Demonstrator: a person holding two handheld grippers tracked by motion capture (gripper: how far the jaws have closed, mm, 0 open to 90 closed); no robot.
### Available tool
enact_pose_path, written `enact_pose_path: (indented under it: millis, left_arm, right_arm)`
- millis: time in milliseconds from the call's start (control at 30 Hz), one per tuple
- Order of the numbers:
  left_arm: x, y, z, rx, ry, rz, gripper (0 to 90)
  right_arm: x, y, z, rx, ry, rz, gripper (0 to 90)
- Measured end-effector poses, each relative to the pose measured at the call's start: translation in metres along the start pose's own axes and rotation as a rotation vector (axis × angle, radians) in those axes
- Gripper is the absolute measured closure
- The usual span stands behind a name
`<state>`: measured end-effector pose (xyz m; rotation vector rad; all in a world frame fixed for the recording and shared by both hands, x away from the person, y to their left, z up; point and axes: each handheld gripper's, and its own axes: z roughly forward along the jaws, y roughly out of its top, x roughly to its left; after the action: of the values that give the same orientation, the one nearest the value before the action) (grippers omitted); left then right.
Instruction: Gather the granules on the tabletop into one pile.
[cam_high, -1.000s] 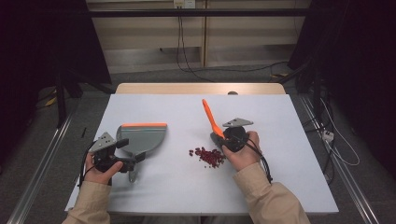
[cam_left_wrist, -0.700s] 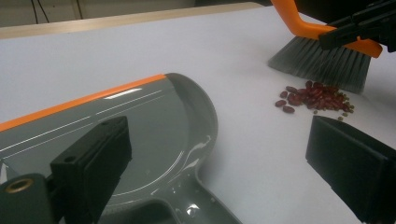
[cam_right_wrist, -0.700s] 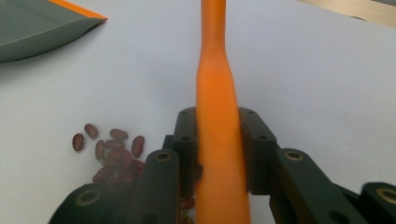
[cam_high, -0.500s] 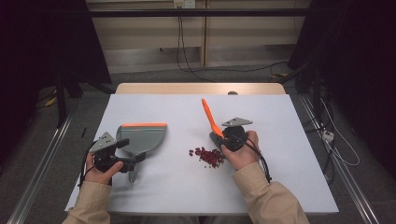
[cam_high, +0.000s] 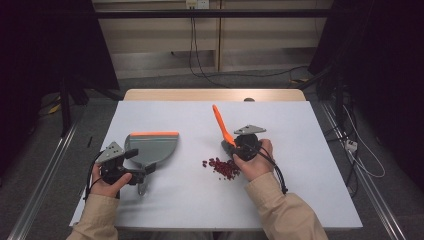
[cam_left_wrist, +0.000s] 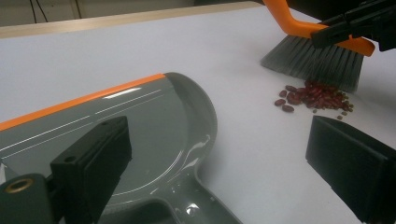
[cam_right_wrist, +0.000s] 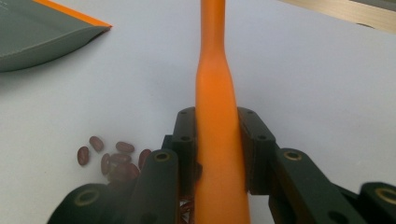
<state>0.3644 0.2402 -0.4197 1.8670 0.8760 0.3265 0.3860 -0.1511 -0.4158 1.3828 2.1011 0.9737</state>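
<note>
Hardly shifted since a second ago: both hands and tools sit almost as before, with the brush handle perhaps tipped a trace differently.

Right gripper fingers clamped on the orange handle of the brush, holding it steeply so the grey bristles rest on the tabletop just behind the pile of red beans. Placed that way, presumably, to push the pile leftward toward the dustpan.

Left gripper at the dustpan's handle; fingers spread wide in the left gripper view, one over the pan, the other over bare tabletop, gripping nothing. Pan lying flat, well apart from the beans, its orange-edged lip on the far side rather than facing the pile, so probably needing a turn before any sweeping in.

Beans small, dark red, glossy, oval, loosely clustered with a few strays. Dustpan smooth grey plastic, shiny, with a rounded raised wall and a thin orange strip along the straight lip. Brush bristles fine, grey, fanned; handle smooth orange plastic, waisted. Tabletop matte, pale, plain.
</note>
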Motion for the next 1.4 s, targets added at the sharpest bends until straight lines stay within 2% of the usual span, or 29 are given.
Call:
enact_pose_path:
  millis: [133, 433, 633, 967, 1100, 1233, 1400]
  left_arm:
    - [0.0, 0.0, 0.0, 0.001, 0.001, -0.002, 6.8]
    - [0.0, 0.0, 0.0, -0.003, 0.0, -0.004, 6.8]
    - [0.0, 0.0, -0.001, -0.003, 0.001, -0.005, 6.8]
    - [0.0, 0.0, 0.0, -0.004, 0.002, -0.004, 6.8]
    - [0.0, 0.0, 0.0, 0.0, 0.003, 0.0, 6.8]
    - [0.001, 0.0, -0.001, -0.003, 0.004, -0.004, 6.8]
    - [0.001, 0.0, -0.002, -0.005, 0.003, -0.006, 6.8]
  right_arm:
    - [0.001, 0.001, 0.002, -0.009, 0.012, 0.023, 71.3]
    - [0.011, 0.006, 0.01, -0.034, 0.011, 0.036, 71.4]
    - [0.021, 0.01, 0.01, -0.051, 0.023, 0.013, 71.4]
    - [0.012, 0.022, -0.005, -0.088, 0.016, 0.067, 71.4]
    - [0.022, 0.03, -0.005, -0.115, 0.049, 0.111, 71.3]
    - [0.047, 0.036, 0.006, -0.12, 0.108, 0.128, 71.3]
    - [0.075, 0.036, 0.021, -0.095, 0.168, 0.149, 71.3]
